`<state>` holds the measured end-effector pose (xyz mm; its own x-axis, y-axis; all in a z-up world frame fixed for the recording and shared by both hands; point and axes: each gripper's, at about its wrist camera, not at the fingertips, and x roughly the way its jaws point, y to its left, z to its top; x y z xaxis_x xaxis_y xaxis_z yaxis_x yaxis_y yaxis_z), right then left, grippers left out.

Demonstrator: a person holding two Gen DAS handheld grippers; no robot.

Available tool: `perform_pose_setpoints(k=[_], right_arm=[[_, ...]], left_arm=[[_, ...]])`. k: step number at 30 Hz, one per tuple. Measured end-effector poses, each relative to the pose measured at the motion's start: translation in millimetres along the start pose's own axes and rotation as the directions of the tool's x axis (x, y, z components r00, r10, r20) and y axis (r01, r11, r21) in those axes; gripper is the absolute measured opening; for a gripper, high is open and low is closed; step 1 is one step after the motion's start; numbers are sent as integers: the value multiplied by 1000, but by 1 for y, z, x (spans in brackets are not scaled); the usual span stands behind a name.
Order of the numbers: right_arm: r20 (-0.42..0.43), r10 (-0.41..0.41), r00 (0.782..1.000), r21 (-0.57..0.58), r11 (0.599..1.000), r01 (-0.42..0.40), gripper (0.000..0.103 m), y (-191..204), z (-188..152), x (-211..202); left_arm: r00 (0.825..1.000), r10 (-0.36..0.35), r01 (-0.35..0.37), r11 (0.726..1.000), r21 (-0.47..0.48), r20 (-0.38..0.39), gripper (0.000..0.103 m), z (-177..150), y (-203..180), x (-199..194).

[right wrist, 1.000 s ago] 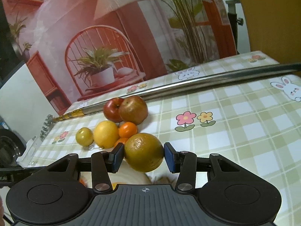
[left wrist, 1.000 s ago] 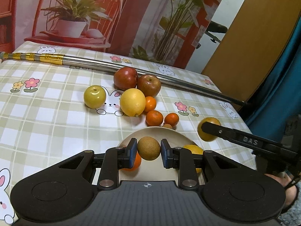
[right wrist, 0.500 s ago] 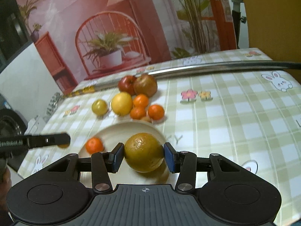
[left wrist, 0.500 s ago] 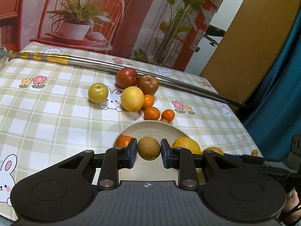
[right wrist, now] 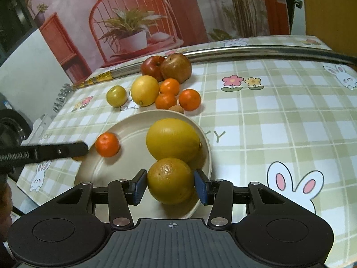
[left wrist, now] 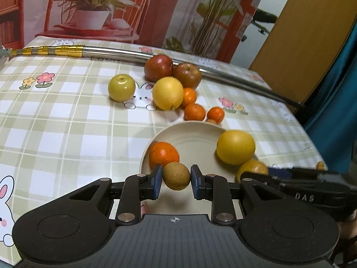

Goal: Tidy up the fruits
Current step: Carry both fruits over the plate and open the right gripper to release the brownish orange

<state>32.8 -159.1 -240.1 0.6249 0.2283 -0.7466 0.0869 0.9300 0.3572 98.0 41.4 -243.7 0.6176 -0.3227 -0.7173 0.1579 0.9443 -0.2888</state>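
My left gripper point(left wrist: 176, 179) pinches a small round russet-brown fruit point(left wrist: 176, 176), my right gripper point(right wrist: 170, 185) a dimpled yellow-orange citrus point(right wrist: 170, 180), both over the cream round plate point(right wrist: 133, 122).

Printed backdrop point(left wrist: 125, 6) w/ red chair & plants behind table; brown door point(left wrist: 296, 33) right, teal curtain point(left wrist: 339, 93) beside it.
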Motion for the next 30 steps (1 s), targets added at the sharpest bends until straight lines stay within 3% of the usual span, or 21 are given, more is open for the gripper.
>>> perform_pose_setpoints(k=[12,30], right_arm=[[38,-23,999,-120,992,28,43,5,17,24],[91,-6,996,-190,981,23,43,12,27,44]], left_arm=[[996,82,-81,994,75,-19,29,2,-2,19],[998,57,-60,994,90,28,29,4,-2,28]])
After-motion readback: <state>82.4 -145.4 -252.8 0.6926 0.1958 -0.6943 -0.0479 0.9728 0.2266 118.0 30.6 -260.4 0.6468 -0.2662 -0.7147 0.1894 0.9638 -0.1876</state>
